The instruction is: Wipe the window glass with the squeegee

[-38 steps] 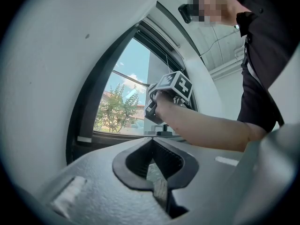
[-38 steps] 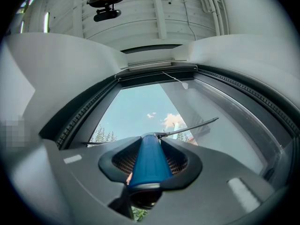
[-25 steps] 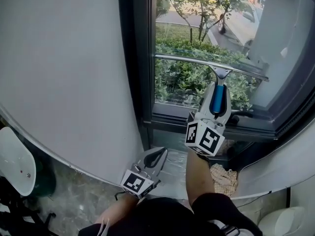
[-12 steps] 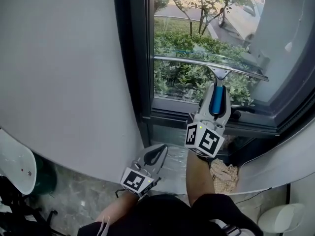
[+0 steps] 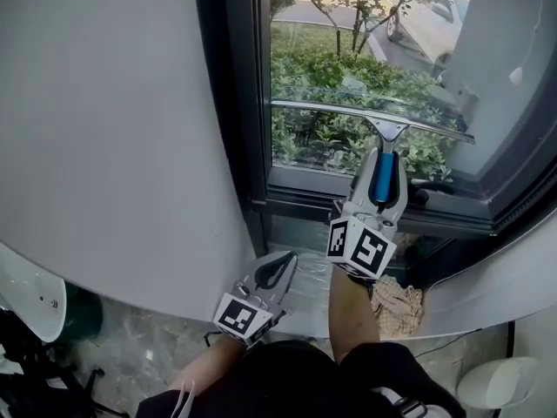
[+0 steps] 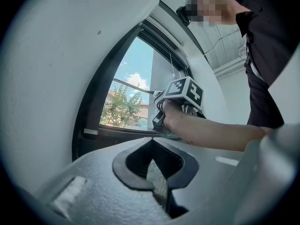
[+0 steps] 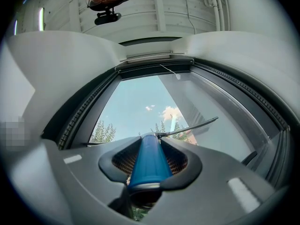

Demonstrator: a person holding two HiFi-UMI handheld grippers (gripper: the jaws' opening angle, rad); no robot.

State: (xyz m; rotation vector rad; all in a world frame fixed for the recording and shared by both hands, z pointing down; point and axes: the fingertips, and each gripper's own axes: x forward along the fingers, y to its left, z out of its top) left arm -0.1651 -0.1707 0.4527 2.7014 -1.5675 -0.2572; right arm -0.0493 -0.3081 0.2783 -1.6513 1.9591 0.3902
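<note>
The squeegee (image 5: 379, 127) has a blue handle (image 5: 382, 179) and a long metal blade (image 5: 324, 109) lying across the lower part of the window glass (image 5: 348, 68). My right gripper (image 5: 380, 159) is shut on the blue handle (image 7: 147, 161), and the blade (image 7: 192, 127) shows beyond its jaws against the pane (image 7: 140, 107). My left gripper (image 5: 277, 272) hangs low beside the wall, below the sill, its jaws shut with nothing in them. In the left gripper view the right gripper's marker cube (image 6: 183, 91) and a forearm (image 6: 211, 132) are seen before the window.
A dark window frame (image 5: 239, 94) runs up the left of the glass, with a white wall (image 5: 104, 129) beside it. A crumpled cloth (image 5: 396, 301) lies on the floor under the sill (image 5: 305, 185). A white round object (image 5: 30, 294) sits at the lower left.
The squeegee blade has slid slightly down the glass with the right gripper still holding it. The left gripper has stayed in place.
</note>
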